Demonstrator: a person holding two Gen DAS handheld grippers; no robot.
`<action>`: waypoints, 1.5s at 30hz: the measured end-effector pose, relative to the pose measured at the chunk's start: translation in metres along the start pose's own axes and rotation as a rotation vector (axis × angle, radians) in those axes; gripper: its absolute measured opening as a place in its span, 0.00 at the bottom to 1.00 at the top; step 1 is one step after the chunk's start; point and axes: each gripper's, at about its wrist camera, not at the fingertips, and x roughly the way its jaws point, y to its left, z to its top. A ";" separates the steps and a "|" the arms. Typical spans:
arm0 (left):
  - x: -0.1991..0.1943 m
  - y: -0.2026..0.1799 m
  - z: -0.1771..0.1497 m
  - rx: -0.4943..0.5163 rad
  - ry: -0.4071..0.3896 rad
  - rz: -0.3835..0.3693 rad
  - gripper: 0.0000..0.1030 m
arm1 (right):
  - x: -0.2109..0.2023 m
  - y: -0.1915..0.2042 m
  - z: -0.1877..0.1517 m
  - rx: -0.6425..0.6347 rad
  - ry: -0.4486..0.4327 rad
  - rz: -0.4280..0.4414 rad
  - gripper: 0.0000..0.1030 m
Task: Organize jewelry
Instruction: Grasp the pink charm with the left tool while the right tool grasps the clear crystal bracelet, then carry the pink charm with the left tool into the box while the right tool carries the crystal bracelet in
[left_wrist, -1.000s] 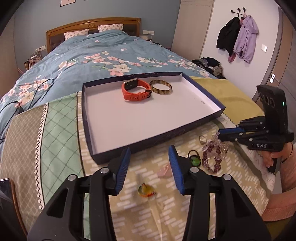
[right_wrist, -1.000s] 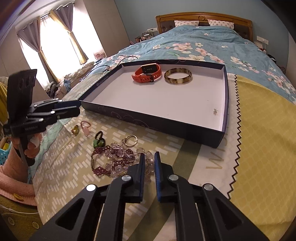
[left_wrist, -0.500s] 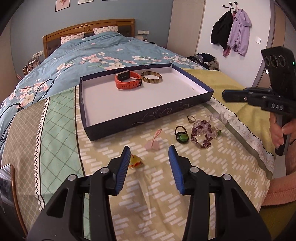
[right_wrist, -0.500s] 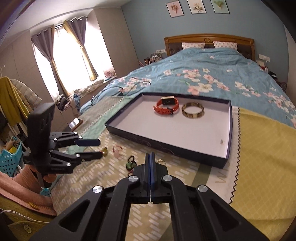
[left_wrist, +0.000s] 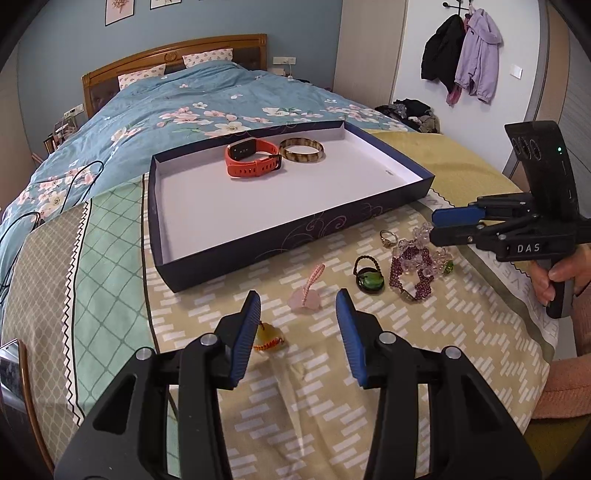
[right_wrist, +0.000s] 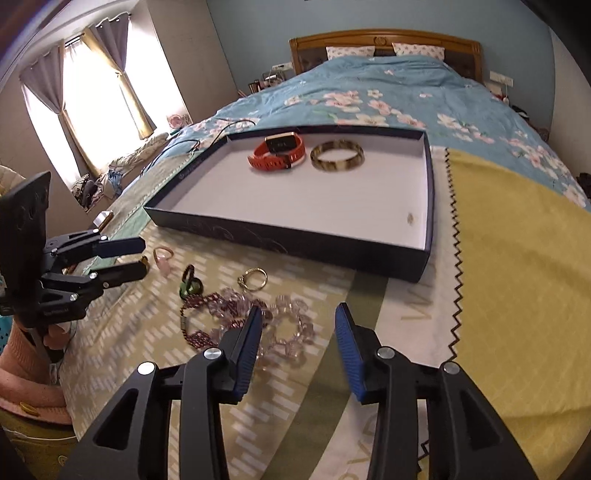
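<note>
A dark blue box holds an orange watch band and a brown bangle. On the blanket in front of it lie a pink pendant, an amber pendant, a green ring, a gold ring, a purple bead bracelet and a clear bead bracelet. My left gripper hovers open over the pink pendant, holding nothing. My right gripper is opening above the clear bracelet, with nothing gripped.
The patterned blanket covers the foot of a bed with a blue floral duvet. A yellow cloth lies right of the box. A black cable runs over the duvet at left. A phone sits at the left edge.
The right gripper was shut, rose away from the bracelets, then came back down over them with its jaws apart. The left gripper has drawn back a little from the box, still open.
</note>
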 end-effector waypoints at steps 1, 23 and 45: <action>0.003 0.000 0.001 0.000 0.008 0.003 0.40 | 0.001 0.001 0.000 -0.010 -0.002 -0.005 0.34; 0.022 0.001 0.003 -0.012 0.062 -0.006 0.17 | -0.059 0.054 0.029 -0.131 -0.204 0.050 0.06; 0.028 0.001 0.021 -0.059 0.029 -0.013 0.03 | -0.057 0.055 0.033 -0.116 -0.225 0.065 0.06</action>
